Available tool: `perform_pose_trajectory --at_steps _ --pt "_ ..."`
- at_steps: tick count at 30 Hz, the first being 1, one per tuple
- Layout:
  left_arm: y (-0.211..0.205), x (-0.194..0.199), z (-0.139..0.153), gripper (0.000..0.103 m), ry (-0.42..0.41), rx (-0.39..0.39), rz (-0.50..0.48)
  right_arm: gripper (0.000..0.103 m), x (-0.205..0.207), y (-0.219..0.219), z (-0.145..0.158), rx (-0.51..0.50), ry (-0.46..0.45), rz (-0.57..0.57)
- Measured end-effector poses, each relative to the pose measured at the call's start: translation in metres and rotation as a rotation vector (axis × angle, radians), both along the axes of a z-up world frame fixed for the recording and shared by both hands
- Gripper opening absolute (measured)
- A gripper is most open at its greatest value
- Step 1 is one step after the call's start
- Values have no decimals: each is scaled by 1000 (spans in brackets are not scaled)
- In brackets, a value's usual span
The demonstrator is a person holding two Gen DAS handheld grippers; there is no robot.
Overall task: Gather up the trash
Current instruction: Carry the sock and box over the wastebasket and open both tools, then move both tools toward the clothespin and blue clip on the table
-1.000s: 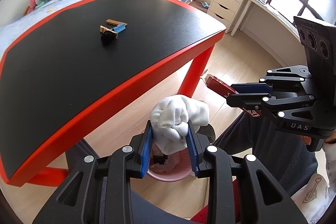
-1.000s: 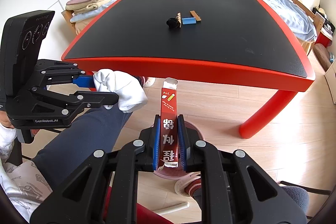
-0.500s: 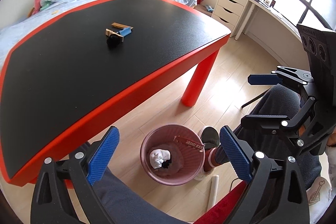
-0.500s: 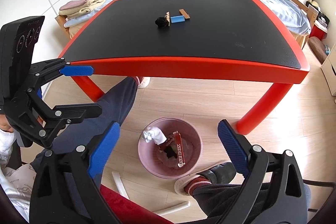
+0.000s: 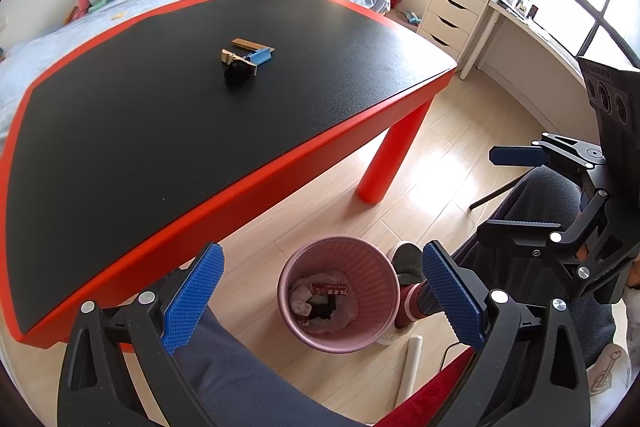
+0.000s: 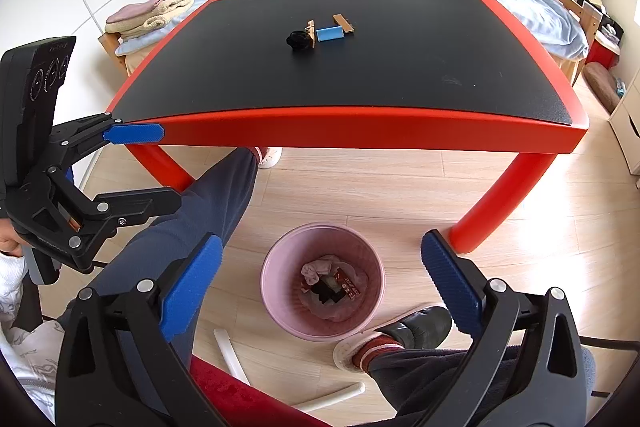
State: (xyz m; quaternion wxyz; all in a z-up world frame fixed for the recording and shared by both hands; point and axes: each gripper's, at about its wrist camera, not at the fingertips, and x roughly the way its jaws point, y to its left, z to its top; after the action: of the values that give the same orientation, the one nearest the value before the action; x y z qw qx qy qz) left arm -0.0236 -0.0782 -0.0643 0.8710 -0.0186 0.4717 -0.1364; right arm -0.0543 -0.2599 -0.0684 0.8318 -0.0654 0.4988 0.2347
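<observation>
A: Hovering above the floor, left gripper (image 5: pixel 322 297) spread wide, nothing between the pads; same for the right gripper (image 6: pixel 320 285), splayed and empty.

B: Parked right over the pink bin (image 6: pixel 276 301), probably so a released piece falls straight in; sits on the floor beside the red table leg (image 6: pixel 494 203), just in front of the table.

A: Inside: pale crumpled cloth (image 6: pixel 316 269) at one side; red wrapper (image 6: pixel 349 286) lying flat on the heap, long axis across the bin in the left view, tilted toward the rim in the right.

B: More left on the black tabletop (image 5: pixel 120 131), well apart from both tools: black lump (image 6: pixel 297 41), wooden clip (image 6: pixel 311 34), blue block (image 6: pixel 329 34), tan strip (image 6: pixel 344 24); blue block lying crosswise, tan strip angled toward the bed.

A: Looks like a reach up to the cluster next.
</observation>
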Motion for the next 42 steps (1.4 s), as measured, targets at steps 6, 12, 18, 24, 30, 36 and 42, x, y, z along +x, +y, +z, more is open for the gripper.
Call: perform_pose_trajectory --at_steps 6,12,18,24,30,36,42 --pt "4 5 1 95 1 -7 14 99 7 -1 4 8 -10 -3" --pt "13 16 9 95 -26 -8 30 99 23 2 16 11 -48 -2" --pt "22 34 18 95 -57 0 45 99 49 5 29 20 -91 3" --pt "28 58 23 95 -79 5 34 99 83 15 39 21 -114 17" --pt "32 83 22 95 -85 12 19 99 118 31 39 2 -117 47" --pt "36 107 18 95 -85 29 -1 99 159 47 34 -11 -109 68" --pt "40 125 12 95 -83 31 -18 99 203 62 19 -36 -87 71"
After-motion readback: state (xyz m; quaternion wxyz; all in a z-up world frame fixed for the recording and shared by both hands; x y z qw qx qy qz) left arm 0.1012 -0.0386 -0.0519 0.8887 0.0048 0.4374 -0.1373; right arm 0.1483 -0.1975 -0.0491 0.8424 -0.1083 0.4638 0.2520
